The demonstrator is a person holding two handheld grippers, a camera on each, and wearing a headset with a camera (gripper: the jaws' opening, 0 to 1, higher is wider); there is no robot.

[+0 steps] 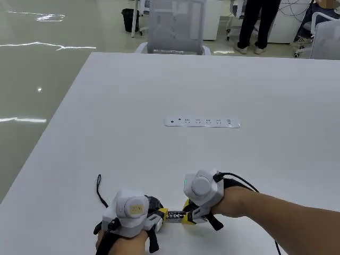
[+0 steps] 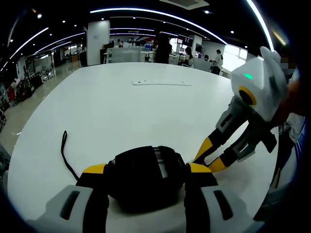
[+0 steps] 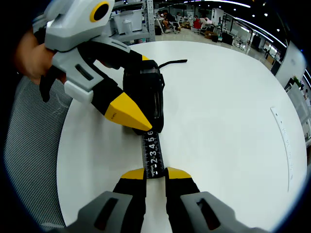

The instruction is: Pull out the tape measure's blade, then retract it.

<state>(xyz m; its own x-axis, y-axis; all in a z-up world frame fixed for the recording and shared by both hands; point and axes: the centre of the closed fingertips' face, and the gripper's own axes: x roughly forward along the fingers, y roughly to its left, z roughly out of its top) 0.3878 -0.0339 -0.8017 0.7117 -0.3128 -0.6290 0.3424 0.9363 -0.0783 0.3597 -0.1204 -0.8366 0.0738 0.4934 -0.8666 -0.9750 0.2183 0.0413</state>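
The left claw [image 1: 155,212] is clenched on the black tape measure case [image 1: 154,205] at about 7 o'clock of the head view, low on the white tabletop [image 1: 212,85]. The right claw [image 1: 187,212] sits just at its 3 o'clock, nipping the end of the blade [image 1: 175,215], of which a short length spans the gap between the two. A black wrist strap [image 1: 99,188] trails from the case toward 10 o'clock. A white power strip [image 1: 202,122] lies well apart at 12 o'clock, mid-tabletop. Beyond the far edge stand a grey office chair [image 1: 175,24] and a person [image 1: 260,21].

In the left gripper view, the left claw [image 2: 146,168] has its yellow-tipped jaws pressed to both sides of the case [image 2: 146,179], which rests on the tabletop at 6 o'clock. The strap [image 2: 65,155] curls away at 9 o'clock. The right claw [image 2: 210,156] reaches in from 3 o'clock, tips down beside the case. The power strip [image 2: 160,83] lies at 12 o'clock.

In the right gripper view, the right claw [image 3: 154,173] is clamped on the blade [image 3: 152,153], whose printed numbers run toward 12 o'clock into the case [image 3: 143,97]. The left claw [image 3: 137,86] grips that case from 10 o'clock, a hand [image 3: 29,58] behind it. The strap [image 3: 172,62] lies past the case at 12 o'clock, and the power strip [image 3: 284,141] is at 3 o'clock.
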